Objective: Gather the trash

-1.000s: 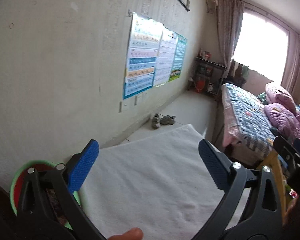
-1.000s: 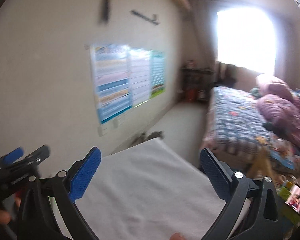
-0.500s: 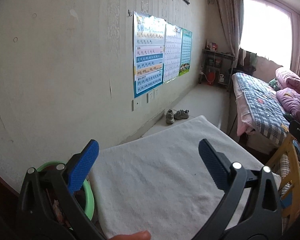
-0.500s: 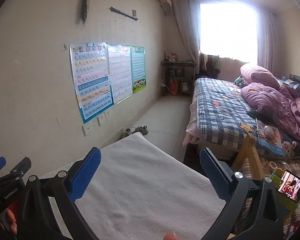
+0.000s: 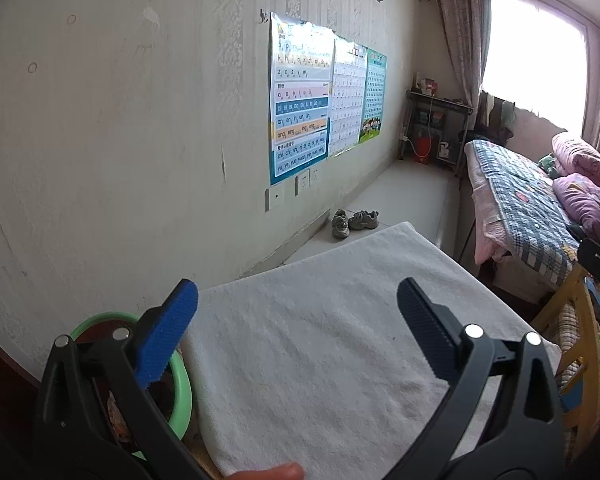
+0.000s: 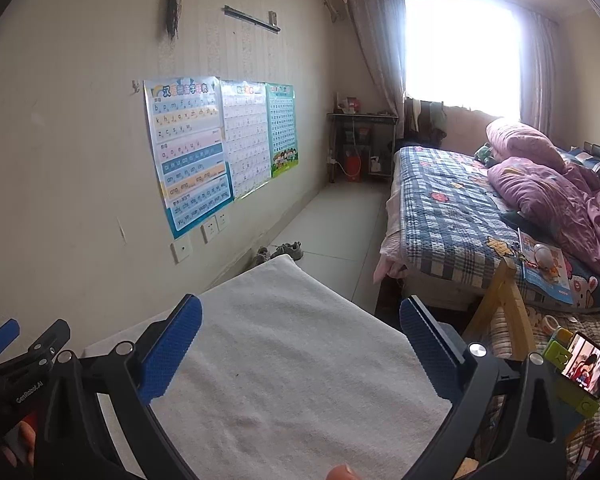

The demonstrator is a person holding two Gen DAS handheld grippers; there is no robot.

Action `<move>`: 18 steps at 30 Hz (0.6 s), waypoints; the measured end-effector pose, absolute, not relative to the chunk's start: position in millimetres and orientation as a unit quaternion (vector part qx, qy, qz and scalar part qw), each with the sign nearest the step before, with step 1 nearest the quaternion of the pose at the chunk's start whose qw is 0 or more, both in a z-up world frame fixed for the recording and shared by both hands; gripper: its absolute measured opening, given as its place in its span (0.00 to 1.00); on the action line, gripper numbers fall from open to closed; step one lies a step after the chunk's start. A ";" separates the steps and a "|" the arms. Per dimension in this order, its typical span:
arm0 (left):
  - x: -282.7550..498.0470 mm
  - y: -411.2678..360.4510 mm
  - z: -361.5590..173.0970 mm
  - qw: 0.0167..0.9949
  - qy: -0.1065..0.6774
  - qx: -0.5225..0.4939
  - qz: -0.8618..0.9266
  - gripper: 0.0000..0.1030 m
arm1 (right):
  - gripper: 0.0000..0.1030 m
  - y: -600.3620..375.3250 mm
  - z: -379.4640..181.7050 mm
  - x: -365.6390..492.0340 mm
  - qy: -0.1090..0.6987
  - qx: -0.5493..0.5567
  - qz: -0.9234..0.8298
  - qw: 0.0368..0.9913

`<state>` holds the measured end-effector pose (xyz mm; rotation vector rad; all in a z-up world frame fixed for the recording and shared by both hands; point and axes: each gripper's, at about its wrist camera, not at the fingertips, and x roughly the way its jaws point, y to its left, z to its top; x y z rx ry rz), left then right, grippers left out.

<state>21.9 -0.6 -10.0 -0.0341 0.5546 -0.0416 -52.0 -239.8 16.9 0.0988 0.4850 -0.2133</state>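
Only the left wrist view showed the green bin (image 5: 182,384) at the white towel's (image 5: 320,344) left edge; left gripper (image 5: 296,320) and right gripper (image 6: 300,336) stood wide apart, holding nothing.

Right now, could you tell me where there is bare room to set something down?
The white towel is bare from the green bin by the wall across to its bed-side edge. Crowded: the bed with book and bedding.
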 end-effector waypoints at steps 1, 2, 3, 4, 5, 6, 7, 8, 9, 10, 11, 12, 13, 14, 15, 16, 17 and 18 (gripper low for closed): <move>21.5 -0.6 -9.7 0.962 0.273 -0.016 -0.021 0.95 | 0.93 -239.7 16.8 -51.7 0.241 0.049 -0.105 0.964; 21.0 -0.9 -9.7 0.962 0.272 -0.015 -0.021 0.95 | 0.93 -239.9 16.3 -51.7 0.242 0.050 -0.104 0.963; 20.6 -1.2 -9.9 0.962 0.272 -0.015 -0.021 0.95 | 0.93 -240.2 16.3 -51.5 0.244 0.050 -0.103 0.963; 20.6 -1.6 -10.2 0.962 0.272 -0.014 -0.021 0.95 | 0.93 -240.6 16.2 -51.5 0.245 0.051 -0.103 0.963; 20.8 -1.5 -10.8 0.962 0.273 -0.015 -0.021 0.95 | 0.93 -240.7 16.0 -51.6 0.245 0.051 -0.103 0.963; 20.7 -0.8 -11.4 0.961 0.274 -0.016 -0.021 0.95 | 0.93 -241.2 16.3 -51.7 0.246 0.051 -0.104 0.962; 20.9 -0.4 -11.8 0.961 0.275 -0.017 -0.021 0.95 | 0.93 -241.9 15.9 -51.5 0.247 0.050 -0.104 0.962; 20.9 0.1 -12.1 0.961 0.276 -0.018 -0.021 0.95 | 0.93 -242.2 15.9 -51.2 0.247 0.049 -0.104 0.962; 22.2 0.8 -12.4 0.960 0.278 -0.018 -0.022 0.95 | 0.93 -242.6 15.6 -51.1 0.248 0.049 -0.104 0.962; 22.5 0.7 -12.5 0.960 0.279 -0.018 -0.022 0.95 | 0.93 -243.5 15.2 -50.5 0.249 0.049 -0.104 0.962; 22.8 0.7 -12.9 0.960 0.280 -0.019 -0.023 0.95 | 0.93 -243.8 14.8 -50.2 0.250 0.048 -0.104 0.961; 24.2 1.2 -12.3 0.959 0.280 -0.020 -0.023 0.95 | 0.93 -244.2 14.8 -49.5 0.251 0.048 -0.105 0.961; 24.5 1.3 -12.2 0.959 0.280 -0.021 -0.024 0.95 | 0.93 -244.6 14.5 -49.4 0.252 0.048 -0.105 0.961; 24.9 1.0 -12.2 0.959 0.280 -0.021 -0.024 0.95 | 0.93 -245.1 14.4 -48.8 0.252 0.048 -0.106 0.961; 25.1 1.9 -12.2 0.959 0.280 -0.020 -0.024 0.95 | 0.93 -245.5 14.3 -48.5 0.253 0.049 -0.107 0.960; 25.0 1.8 -12.3 0.959 0.280 -0.020 -0.023 0.95 | 0.93 -246.6 13.7 -48.3 0.254 0.049 -0.106 0.960; 25.1 1.8 -12.7 0.959 0.280 -0.019 -0.023 0.95 | 0.93 -247.1 13.3 -48.1 0.255 0.049 -0.106 0.960; 25.1 2.2 -13.1 0.959 0.281 -0.019 -0.024 0.95 | 0.93 -247.4 13.1 -47.9 0.255 0.049 -0.106 0.960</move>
